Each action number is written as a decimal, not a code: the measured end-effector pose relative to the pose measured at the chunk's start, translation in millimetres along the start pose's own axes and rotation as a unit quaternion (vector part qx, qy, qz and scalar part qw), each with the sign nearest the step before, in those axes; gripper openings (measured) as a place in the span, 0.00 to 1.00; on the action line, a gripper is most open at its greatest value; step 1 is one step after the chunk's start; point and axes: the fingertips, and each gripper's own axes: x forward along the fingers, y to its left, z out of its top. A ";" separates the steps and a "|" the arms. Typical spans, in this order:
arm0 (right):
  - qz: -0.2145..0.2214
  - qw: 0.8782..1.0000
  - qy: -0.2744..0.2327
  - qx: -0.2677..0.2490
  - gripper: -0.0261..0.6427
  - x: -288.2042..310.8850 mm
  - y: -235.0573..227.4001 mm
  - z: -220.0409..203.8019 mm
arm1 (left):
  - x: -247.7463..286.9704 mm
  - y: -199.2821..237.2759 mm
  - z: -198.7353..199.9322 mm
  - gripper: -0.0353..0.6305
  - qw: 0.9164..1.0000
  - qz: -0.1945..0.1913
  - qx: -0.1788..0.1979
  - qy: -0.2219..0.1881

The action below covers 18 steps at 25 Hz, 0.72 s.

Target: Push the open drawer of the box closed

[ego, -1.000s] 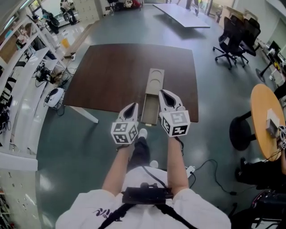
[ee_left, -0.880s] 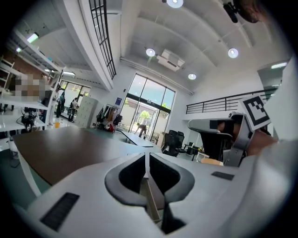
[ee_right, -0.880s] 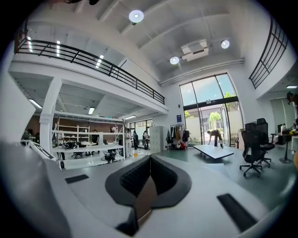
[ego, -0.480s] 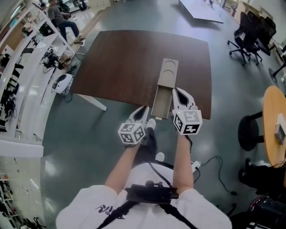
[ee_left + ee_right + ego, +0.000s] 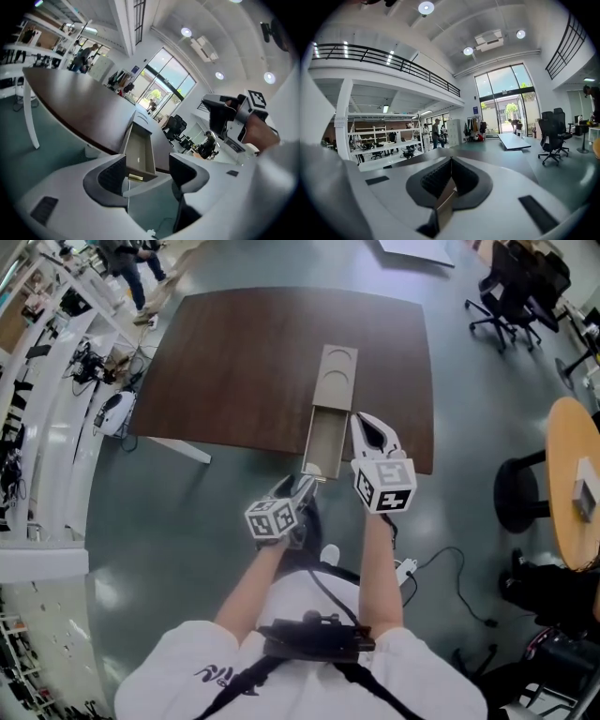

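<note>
On the dark bench [image 5: 234, 362] the box [image 5: 336, 381] is lying with its drawer [image 5: 326, 442] jutting open past the near edge, while the left gripper [image 5: 147, 161], jaws just spreading empty, is dropping toward the drawer front, likely readying the push, and the right gripper [image 5: 450, 164] is hovering alongside, jaws pressed together.

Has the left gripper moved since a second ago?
Yes: the left gripper went from alongside the drawer to just short of its front; jaws just opened, nothing between them.

I see a dark brown worktop [image 5: 253, 362], a beige box [image 5: 336, 381] and drawer [image 5: 325, 442], and a grey-green floor [image 5: 178, 521]. The left claw [image 5: 302, 486] and right claw [image 5: 361, 418] are white.
</note>
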 end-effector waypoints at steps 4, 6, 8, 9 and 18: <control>-0.008 1.000 0.006 0.002 0.05 2.3 -12.2 -4.1 | 14.4 10.6 -19.2 0.42 0.996 0.000 -0.082 0.021; -0.012 1.000 0.011 0.003 0.05 4.9 -16.9 -7.5 | 21.8 17.1 -27.0 0.42 0.992 0.004 -0.124 0.030; -0.017 1.000 0.016 0.005 0.05 6.4 -24.6 -12.9 | 32.0 21.2 -35.3 0.41 0.984 0.006 -0.173 0.034; -0.020 1.000 0.019 0.005 0.05 6.0 -29.3 -15.9 | 37.8 21.9 -40.8 0.41 0.980 0.004 -0.197 0.036; -0.036 0.999 0.032 0.013 0.05 2.8 -53.3 -28.3 | 68.6 19.7 -73.8 0.41 0.936 -0.026 -0.349 0.039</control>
